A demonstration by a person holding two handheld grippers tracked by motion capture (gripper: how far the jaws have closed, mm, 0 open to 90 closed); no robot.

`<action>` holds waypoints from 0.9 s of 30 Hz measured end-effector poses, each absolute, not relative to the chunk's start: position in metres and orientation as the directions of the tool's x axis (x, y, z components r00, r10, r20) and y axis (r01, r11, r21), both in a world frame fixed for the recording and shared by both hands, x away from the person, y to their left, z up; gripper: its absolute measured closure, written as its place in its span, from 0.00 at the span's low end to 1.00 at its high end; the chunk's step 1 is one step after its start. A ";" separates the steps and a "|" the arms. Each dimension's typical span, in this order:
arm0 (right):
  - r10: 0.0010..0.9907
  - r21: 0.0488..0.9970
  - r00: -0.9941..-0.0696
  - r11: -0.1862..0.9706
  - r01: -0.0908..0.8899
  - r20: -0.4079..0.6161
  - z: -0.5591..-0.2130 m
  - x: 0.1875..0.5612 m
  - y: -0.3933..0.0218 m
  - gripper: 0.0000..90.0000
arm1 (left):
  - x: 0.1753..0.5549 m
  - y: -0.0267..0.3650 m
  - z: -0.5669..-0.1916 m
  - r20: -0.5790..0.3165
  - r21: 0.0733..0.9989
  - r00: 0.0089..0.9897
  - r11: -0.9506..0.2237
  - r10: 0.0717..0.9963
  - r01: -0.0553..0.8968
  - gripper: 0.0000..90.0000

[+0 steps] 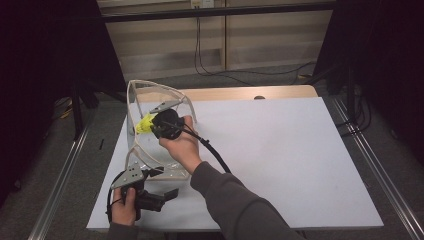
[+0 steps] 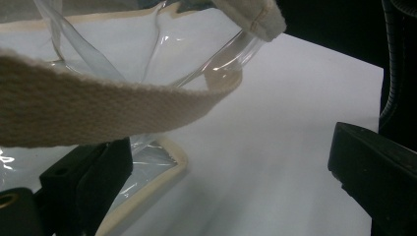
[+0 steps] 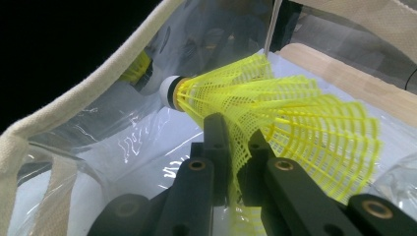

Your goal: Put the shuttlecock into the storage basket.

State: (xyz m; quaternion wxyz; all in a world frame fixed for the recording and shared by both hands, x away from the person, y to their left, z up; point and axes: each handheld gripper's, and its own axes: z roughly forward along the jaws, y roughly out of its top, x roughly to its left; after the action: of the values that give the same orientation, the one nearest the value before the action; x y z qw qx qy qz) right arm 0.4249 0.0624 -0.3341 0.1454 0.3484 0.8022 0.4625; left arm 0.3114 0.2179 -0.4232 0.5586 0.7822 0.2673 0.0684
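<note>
Right gripper view, yellow shuttlecock (image 3: pixel 295 118) skirt pinched between fingers (image 3: pixel 216 147), inside clear bag (image 3: pixel 88 128)

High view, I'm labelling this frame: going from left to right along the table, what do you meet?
Left tool → yellow shuttlecock → right tool, shut on the shuttlecock's skirt inside the clear bag → bare white table sheet.

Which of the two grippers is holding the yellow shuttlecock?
The right gripper: its jaws pinch the shuttlecock by its skirt at the clear bag, while the left gripper stands wide open.
</note>
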 end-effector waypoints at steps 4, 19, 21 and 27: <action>0.695 0.842 -0.714 0.332 0.426 0.087 -0.336 0.426 0.063 0.95 | 0.311 0.218 -0.423 -0.193 0.911 0.848 -0.232 0.494 0.342 0.03; 0.692 0.843 -0.716 0.330 0.424 0.089 -0.344 0.428 0.067 0.95 | 0.312 0.219 -0.423 -0.192 0.911 0.848 -0.232 0.493 0.341 0.03; 0.692 0.845 -0.716 0.327 0.424 0.091 -0.344 0.428 0.067 0.95 | 0.311 0.219 -0.423 -0.192 0.910 0.848 -0.233 0.494 0.342 0.03; 0.690 0.843 -0.718 0.334 0.421 0.085 -0.346 0.428 0.067 0.95 | 0.311 0.218 -0.423 -0.193 0.911 0.848 -0.232 0.493 0.342 0.03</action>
State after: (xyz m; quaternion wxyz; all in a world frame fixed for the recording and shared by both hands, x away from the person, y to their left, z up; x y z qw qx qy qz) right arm 0.4276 0.0672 -0.3460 0.1461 0.3456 0.8036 0.4620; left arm 0.3113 0.2184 -0.4232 0.5594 0.7818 0.2669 0.0677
